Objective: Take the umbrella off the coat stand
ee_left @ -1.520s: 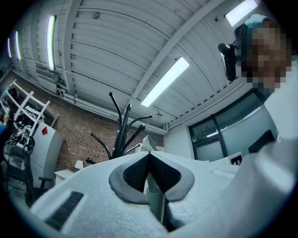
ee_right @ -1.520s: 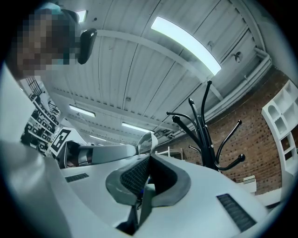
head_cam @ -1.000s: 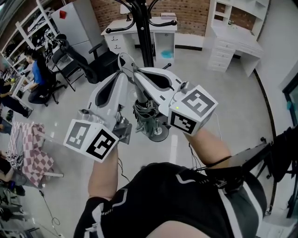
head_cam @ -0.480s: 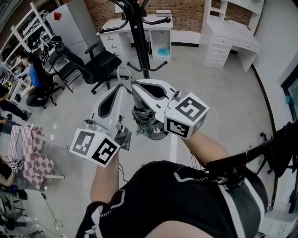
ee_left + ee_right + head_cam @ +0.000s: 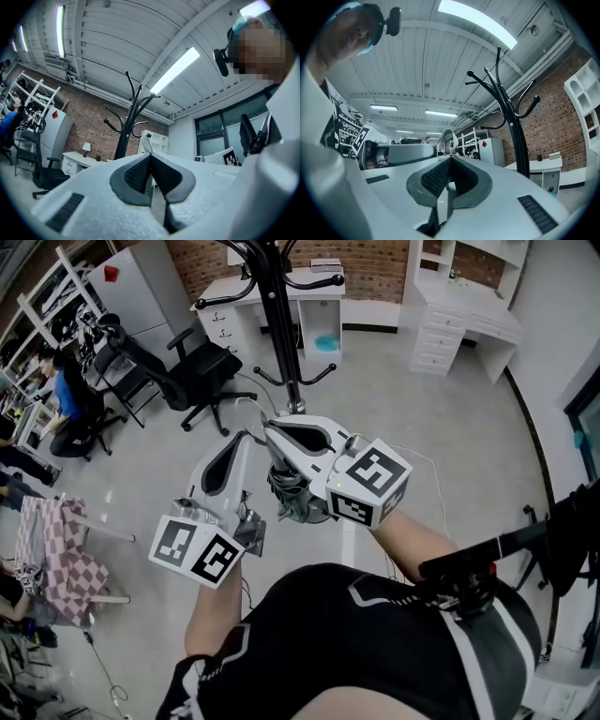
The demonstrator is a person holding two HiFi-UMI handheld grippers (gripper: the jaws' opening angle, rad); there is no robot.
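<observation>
One folded dark umbrella (image 5: 289,495) hangs clear of the coat stand (image 5: 278,324). It is bunched just under the right gripper (image 5: 270,430) and beside the left gripper (image 5: 246,437), above the grey floor (image 5: 422,427). The right gripper view shows those jaws closed narrow on a pale strip of the umbrella, with a pale loop (image 5: 444,137) rising just past their tips. The left gripper view shows its jaws pressed together at the tips; whether they pinch anything I cannot tell. Only the head view shows the dark canopy, while both gripper views show the stand upright, well apart.

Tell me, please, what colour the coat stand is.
Black; the coat stand shows best in the right gripper view.
</observation>
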